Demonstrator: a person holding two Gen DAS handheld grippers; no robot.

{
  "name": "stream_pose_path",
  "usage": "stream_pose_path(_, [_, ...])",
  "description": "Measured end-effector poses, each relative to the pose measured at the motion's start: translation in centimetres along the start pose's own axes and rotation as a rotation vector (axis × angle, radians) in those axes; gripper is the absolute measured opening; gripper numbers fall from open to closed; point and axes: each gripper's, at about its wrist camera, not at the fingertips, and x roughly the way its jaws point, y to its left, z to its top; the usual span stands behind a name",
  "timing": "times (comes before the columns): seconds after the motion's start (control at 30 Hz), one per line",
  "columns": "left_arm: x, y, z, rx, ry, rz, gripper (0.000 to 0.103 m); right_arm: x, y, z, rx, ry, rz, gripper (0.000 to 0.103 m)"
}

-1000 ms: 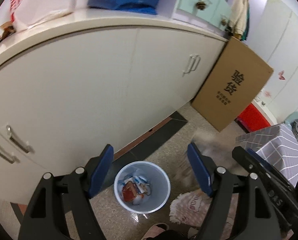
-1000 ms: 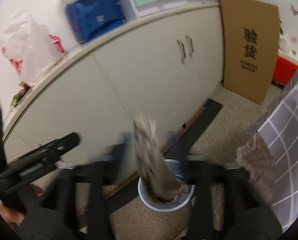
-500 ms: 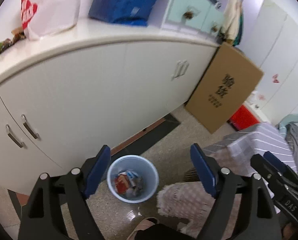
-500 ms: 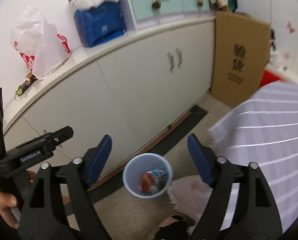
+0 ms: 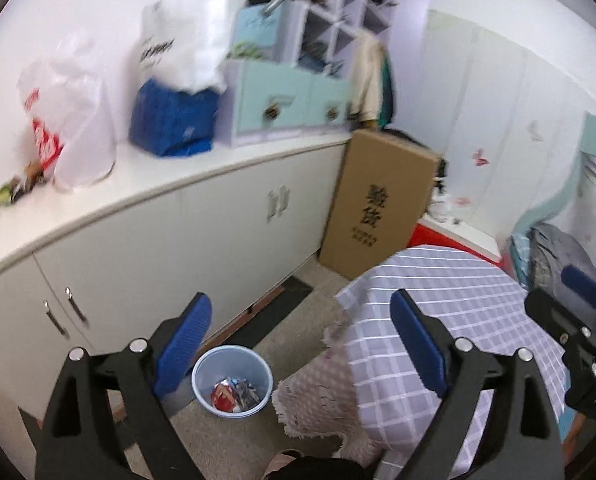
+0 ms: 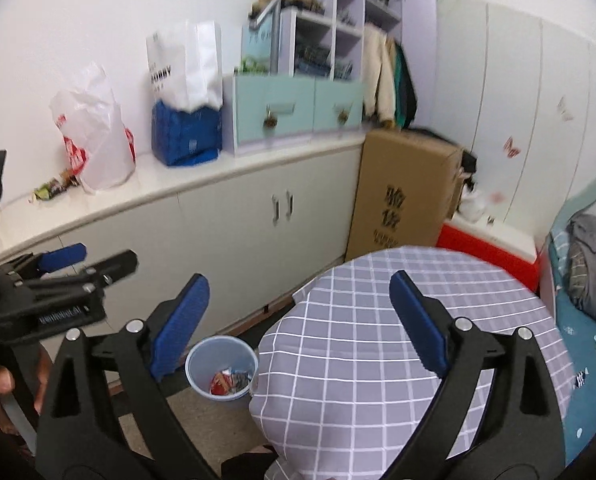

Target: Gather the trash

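While you hold both tools above the floor, your left gripper (image 5: 299, 342) and right gripper (image 6: 298, 320) have their jaws opening, wide apart, with nothing between them. Below stands the bin (image 5: 232, 380) on the floor, close to the cabinet (image 5: 170, 248) and just beside the checked tablecloth (image 6: 397, 340). Trash (image 5: 234, 392) lies inside it: a red wrapper and what appear to be crumpled papers, though blur limits that reading. A cardboard box (image 5: 377, 204) leans at the cabinet's far end.

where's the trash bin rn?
Bin is on the floor, lower centre in both wrist views, between the cabinet and the checked table.
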Motion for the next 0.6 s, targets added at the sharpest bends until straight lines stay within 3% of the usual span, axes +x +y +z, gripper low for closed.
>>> stream_pose_path(0.1, [-3.3,-2.3,-0.2,0.034,-0.053,-0.021,0.09,-3.3,-0.7,-0.1,-0.004,-0.04,-0.02,0.092])
stream_pose_path(0.27, [-7.6,-5.1,-0.7,0.099,-0.155,0.012,0.094,-7.5,-1.6,-0.8,0.011,-0.107,-0.068,0.094])
stream_pose_path(0.6, [-11.8,-7.0,-1.2,0.123,-0.258,0.042,0.096,-10.4,-2.3,-1.6,0.042,-0.156,-0.072,0.095])
